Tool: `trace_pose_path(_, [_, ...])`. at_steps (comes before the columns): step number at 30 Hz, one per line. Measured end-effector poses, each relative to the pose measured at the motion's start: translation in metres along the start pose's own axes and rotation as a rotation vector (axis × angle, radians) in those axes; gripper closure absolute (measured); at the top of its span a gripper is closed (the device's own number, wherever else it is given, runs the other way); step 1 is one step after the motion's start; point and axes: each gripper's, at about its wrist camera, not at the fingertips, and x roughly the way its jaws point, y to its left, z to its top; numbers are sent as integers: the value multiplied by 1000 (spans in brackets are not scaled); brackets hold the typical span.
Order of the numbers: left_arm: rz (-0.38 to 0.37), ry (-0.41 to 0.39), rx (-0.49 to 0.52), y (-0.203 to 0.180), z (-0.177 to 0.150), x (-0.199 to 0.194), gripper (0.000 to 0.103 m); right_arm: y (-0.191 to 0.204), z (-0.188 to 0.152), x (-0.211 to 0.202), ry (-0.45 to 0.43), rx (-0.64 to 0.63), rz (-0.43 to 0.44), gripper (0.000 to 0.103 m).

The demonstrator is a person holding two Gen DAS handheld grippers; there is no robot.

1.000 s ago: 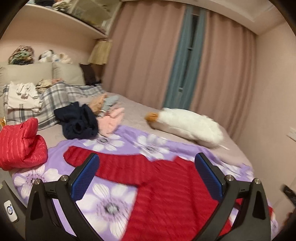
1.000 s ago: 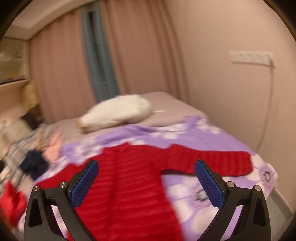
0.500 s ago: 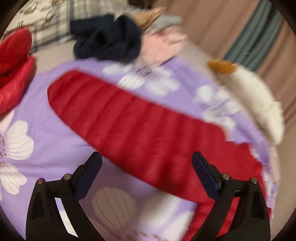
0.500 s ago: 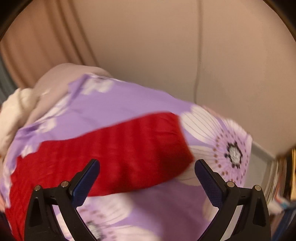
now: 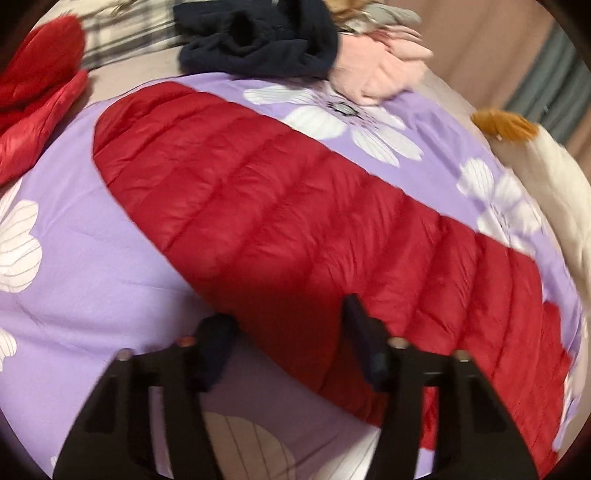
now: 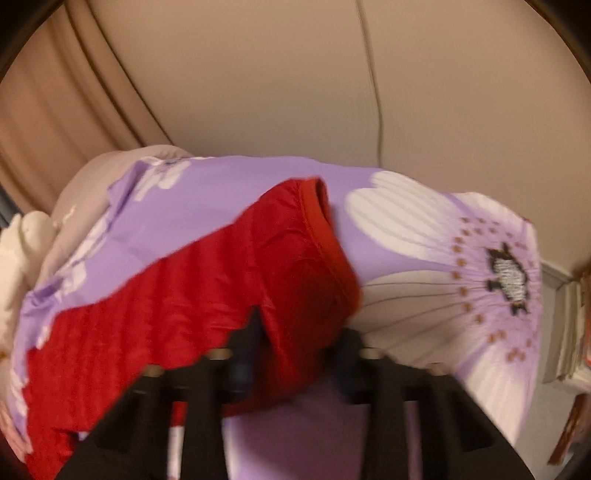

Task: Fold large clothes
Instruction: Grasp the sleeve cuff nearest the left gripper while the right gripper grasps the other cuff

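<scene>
A red quilted jacket lies spread on a purple flowered bed cover (image 5: 92, 258). One sleeve (image 5: 277, 206) runs from upper left to lower right in the left wrist view. My left gripper (image 5: 288, 326) points down at its near edge. Its jaws are closing with the sleeve's edge between them, and the cloth there is not bunched. In the right wrist view the other sleeve (image 6: 221, 280) ends in a cuff (image 6: 325, 236) near the cover's (image 6: 424, 236) corner. My right gripper (image 6: 301, 338) is closing on that cuff end, which is pinched up between the fingers.
Another red padded garment (image 5: 33, 92) lies at the far left, with a navy garment (image 5: 258, 40), a pink one (image 5: 376, 70) and plaid bedding (image 5: 122, 33) behind. A white plush toy (image 5: 546, 192) lies at the right. The wall with a cable (image 6: 373, 92) stands close beyond the bed's corner.
Both grippers dropped from looking across the room to pointing down at the sleeves. Their jaws went from wide open to narrow, and the right cuff is now pinched up.
</scene>
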Motion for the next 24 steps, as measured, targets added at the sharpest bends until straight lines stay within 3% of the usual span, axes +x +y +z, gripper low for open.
trace_pose_path(4, [0,-1,-7,4,2,0,73,68,5,-40,-118,-102,42,88])
trace_pose_path(8, [-33,4,-41,14,4,-3,78,177,-6,-96,-172,-244,221,88])
trace_pose_path(11, [-28,-7,-52,26,8,-9,75,277,-35,-133,-174,-384,418,88])
trace_pose_path(15, [-21,-21,-102,55,19,-12,73,390,-109,-172,-90,-530,630,88])
trace_pose_path(20, [-177,30,-254,90,31,-1,73,444,-210,-177,39,-708,773,89])
trace_pose_path(22, [-211,43,-242,89,35,3,65,460,-249,-177,90,-811,808,89])
trace_pose_path(24, [-213,39,-196,83,37,5,65,468,-277,-173,149,-901,806,85])
